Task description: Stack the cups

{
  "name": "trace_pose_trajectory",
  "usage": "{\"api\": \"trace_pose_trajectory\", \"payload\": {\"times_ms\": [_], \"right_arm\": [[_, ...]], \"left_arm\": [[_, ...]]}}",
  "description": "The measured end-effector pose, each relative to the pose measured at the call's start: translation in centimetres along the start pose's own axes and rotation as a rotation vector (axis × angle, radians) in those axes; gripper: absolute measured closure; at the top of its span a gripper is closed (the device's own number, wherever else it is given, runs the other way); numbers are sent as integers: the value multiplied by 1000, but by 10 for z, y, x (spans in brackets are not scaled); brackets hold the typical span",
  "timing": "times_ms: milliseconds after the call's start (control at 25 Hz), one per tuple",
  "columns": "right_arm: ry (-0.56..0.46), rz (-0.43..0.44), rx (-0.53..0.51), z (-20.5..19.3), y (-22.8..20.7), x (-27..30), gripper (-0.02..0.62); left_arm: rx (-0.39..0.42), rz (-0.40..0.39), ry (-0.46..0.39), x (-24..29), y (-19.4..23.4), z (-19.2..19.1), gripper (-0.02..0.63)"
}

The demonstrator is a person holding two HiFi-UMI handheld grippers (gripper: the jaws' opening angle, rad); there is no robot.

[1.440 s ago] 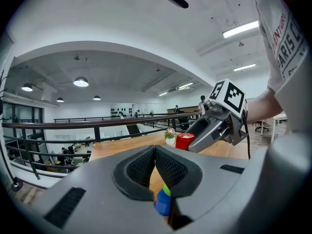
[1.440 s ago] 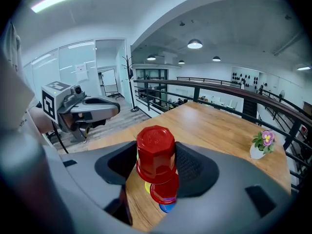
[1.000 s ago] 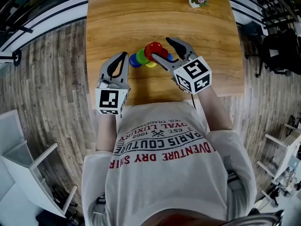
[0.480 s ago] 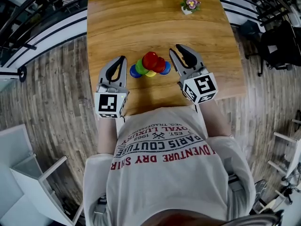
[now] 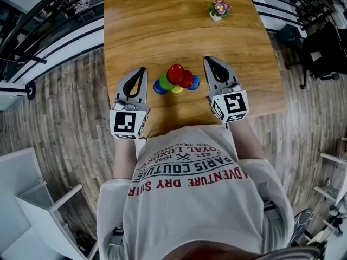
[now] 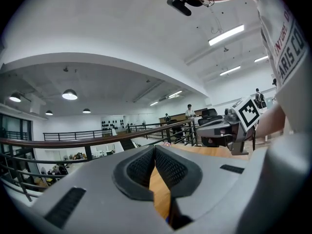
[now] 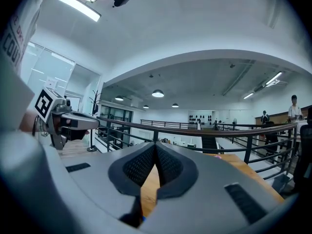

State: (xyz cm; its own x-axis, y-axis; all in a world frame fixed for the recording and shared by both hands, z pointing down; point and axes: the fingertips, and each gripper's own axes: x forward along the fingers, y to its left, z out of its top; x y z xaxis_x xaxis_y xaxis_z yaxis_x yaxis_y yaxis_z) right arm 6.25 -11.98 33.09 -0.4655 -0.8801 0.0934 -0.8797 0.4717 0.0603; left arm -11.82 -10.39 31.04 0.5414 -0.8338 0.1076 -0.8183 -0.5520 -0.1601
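Note:
A cluster of small coloured cups stands on the wooden table (image 5: 162,26) between my two grippers. A red cup (image 5: 175,73) sits on top, and a second red one (image 5: 186,80) leans at its right. A blue cup (image 5: 158,87), a green cup (image 5: 165,82), a yellow cup (image 5: 176,89) and another blue cup (image 5: 194,82) show below. My left gripper (image 5: 142,69) rests left of the cluster, shut and holding nothing (image 6: 155,147). To the right of the cups my right gripper (image 5: 208,59) is shut and empty too (image 7: 155,145). Neither touches the cups.
A small pot of flowers (image 5: 219,8) stands at the table's far right. The table's near edge runs just under both grippers, with plank floor on both sides. A white shelf unit (image 5: 32,199) stands on the floor at lower left. Railings line the room behind.
The right gripper was open around the top red cup. It has let go, drawn back to the right and shut. The left gripper has stayed in place.

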Motion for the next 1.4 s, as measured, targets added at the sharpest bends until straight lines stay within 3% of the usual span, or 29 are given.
{"api": "trace_pose_trajectory", "payload": {"times_ms": [1400], "right_arm": [[19, 40, 20, -2, -1, 17, 568]], "left_arm": [[-24, 37, 3, 0, 7, -2, 589]]}}
